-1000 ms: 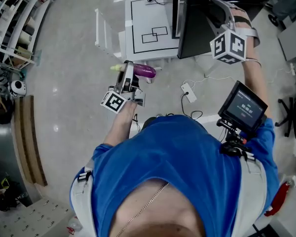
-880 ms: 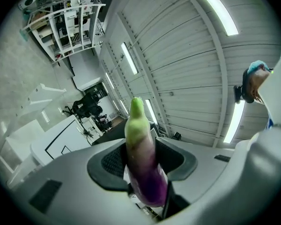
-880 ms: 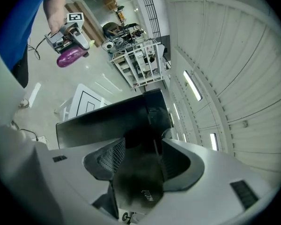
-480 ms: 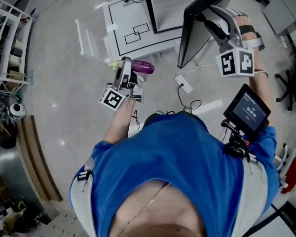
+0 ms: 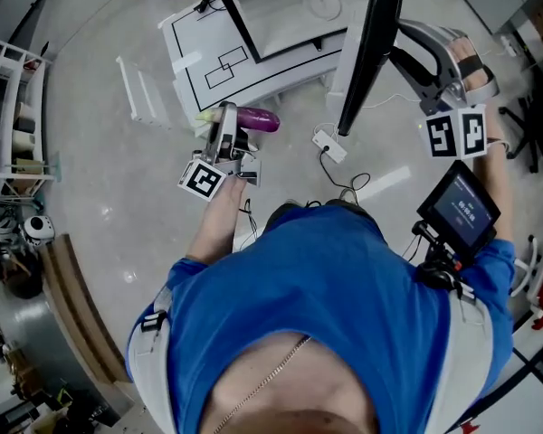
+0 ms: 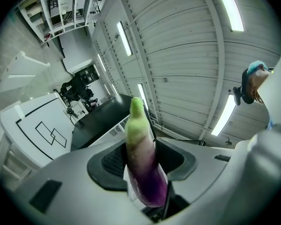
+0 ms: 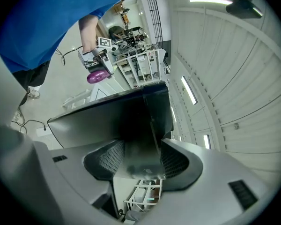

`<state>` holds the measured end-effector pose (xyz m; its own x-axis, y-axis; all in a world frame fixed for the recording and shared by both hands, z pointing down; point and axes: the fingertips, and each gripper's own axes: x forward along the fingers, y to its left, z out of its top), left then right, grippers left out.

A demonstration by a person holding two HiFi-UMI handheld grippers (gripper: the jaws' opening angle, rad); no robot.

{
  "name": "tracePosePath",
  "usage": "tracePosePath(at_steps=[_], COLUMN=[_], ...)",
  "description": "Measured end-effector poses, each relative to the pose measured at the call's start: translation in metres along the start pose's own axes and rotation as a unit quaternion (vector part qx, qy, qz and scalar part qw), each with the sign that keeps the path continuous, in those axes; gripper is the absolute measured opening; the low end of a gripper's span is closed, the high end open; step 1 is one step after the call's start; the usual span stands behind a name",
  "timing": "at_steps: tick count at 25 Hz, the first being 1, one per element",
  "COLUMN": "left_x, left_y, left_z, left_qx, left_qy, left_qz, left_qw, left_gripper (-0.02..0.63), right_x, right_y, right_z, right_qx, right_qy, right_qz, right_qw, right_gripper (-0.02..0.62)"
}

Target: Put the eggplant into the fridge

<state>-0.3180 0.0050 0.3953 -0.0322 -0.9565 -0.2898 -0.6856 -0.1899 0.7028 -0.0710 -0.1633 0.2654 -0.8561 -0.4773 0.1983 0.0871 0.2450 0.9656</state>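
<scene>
1 eggplant (image 5: 258, 118), 2 grippers (image 5: 224, 116) (image 5: 405, 36), 1 fridge door (image 5: 373, 52), 1 pwr strip (image 5: 328, 145).

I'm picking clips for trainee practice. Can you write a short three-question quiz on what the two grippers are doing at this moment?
1. True or false: the left gripper is shut on the glossy purple eggplant.
2. What is the right gripper clamped on? A) a red cup B) the edge of the dark flat fridge door C) nothing
3. In the left gripper view, which colour is the end of the eggplant that points away from the gripper?

Key: 1 true; 2 B; 3 green.
</scene>
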Motion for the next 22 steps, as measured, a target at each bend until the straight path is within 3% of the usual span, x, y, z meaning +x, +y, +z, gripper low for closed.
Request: tracePosePath(at_steps=[22], left_x=[0.059], left_y=[-0.024], left_z=[-0.053], left_qx=[-0.021], left_qy=[0.028], left_qz=[-0.017], left_qw=[0.9992], left_gripper=[0.19], right_x=[-0.063], right_y=[0.002], right_z=[-0.08], right_qx=[-0.003], right_qy=[0.044], right_qz=[-0.022], right_qw=[0.999], right_gripper=[0.221])
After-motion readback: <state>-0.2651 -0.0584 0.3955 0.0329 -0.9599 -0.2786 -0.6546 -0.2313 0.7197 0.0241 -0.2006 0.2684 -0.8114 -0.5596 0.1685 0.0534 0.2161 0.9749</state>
